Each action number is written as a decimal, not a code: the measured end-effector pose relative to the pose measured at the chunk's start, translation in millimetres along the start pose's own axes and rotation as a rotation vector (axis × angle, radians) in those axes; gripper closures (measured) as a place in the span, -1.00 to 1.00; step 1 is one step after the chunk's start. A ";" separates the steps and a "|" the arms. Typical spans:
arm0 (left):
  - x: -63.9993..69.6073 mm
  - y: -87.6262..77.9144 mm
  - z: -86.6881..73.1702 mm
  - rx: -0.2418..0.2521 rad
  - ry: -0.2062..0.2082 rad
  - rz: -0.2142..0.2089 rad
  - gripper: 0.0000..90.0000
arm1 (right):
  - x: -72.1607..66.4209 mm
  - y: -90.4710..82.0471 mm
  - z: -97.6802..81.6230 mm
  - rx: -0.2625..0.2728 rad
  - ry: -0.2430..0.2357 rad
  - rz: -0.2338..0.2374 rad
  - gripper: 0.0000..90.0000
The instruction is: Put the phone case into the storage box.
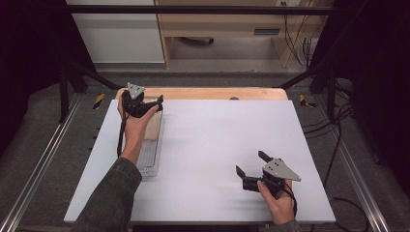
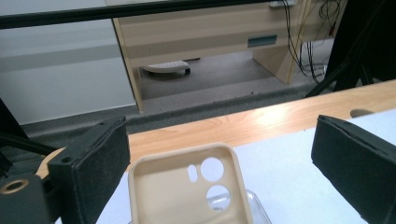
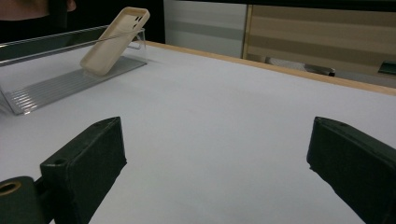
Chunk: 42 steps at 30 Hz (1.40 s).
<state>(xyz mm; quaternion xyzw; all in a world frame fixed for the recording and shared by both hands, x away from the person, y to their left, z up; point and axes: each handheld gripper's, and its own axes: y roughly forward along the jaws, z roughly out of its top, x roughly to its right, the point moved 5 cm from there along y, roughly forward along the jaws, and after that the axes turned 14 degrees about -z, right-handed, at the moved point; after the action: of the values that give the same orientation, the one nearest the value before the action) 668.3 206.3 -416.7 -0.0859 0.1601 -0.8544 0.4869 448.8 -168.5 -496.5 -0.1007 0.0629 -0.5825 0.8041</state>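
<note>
Jaws wide above white table, grey floor beyond.

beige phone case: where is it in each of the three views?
High view: the beige rubbery phone case sits left of centre, on the clear ribbed plastic stand, just beyond the left claw.
Left gripper view: bottom centre, between the open jaws.
Right gripper view: top left, leaning tilted on the stand.
Shared landmark: the table's wooden far edge.

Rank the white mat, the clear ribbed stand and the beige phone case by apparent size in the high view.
1. White mat, by far the largest.
2. Clear ribbed stand.
3. Beige phone case, though the left hand covers part of both, so their order is unsure.
</note>
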 end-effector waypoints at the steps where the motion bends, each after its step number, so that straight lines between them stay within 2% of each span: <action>1: 0.8 -0.9 -0.6 -0.003 -0.001 -0.004 -0.91 | -0.2 -0.1 0.0 0.000 0.000 0.000 -0.90; 12: 8.9 -7.4 -6.2 -0.027 0.019 -0.044 -0.94 | -1.7 -0.7 0.3 0.001 -0.007 -0.002 -0.91; 21: 13.7 -13.2 -3.3 -0.039 0.095 -0.045 -0.93 | -2.6 -0.5 0.3 0.001 -0.011 -0.001 -0.90; 26: 17.9 -16.4 -3.1 -0.050 0.119 -0.047 -0.92 | -2.8 -1.3 0.3 0.001 -0.006 -0.003 -0.91; 30: 25.2 -21.6 -0.9 -0.056 0.168 -0.050 -0.91 | -3.0 -1.2 0.4 0.002 -0.006 -0.003 -0.91; 34: 31.2 -25.2 -0.1 -0.058 0.199 -0.056 -0.91 | -3.1 -1.5 0.5 0.004 -0.005 -0.005 -0.91; 36: 33.9 -26.9 0.6 -0.056 0.230 -0.057 -0.91 | -3.0 -1.6 0.4 0.003 -0.003 -0.007 -0.91; 39: 41.3 -30.7 0.7 -0.059 0.243 -0.070 -0.91 | -3.6 -1.5 0.8 0.005 0.000 -0.008 -0.91; 42: 47.8 -34.5 3.0 -0.057 0.272 -0.079 -0.90 | -5.3 -1.4 1.0 0.005 -0.002 -0.007 -0.91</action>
<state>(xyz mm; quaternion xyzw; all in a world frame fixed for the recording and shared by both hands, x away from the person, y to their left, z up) 617.0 181.0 -401.9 0.0106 0.2452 -0.8718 0.4240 446.0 -163.8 -495.3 -0.0996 0.0603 -0.5852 0.8025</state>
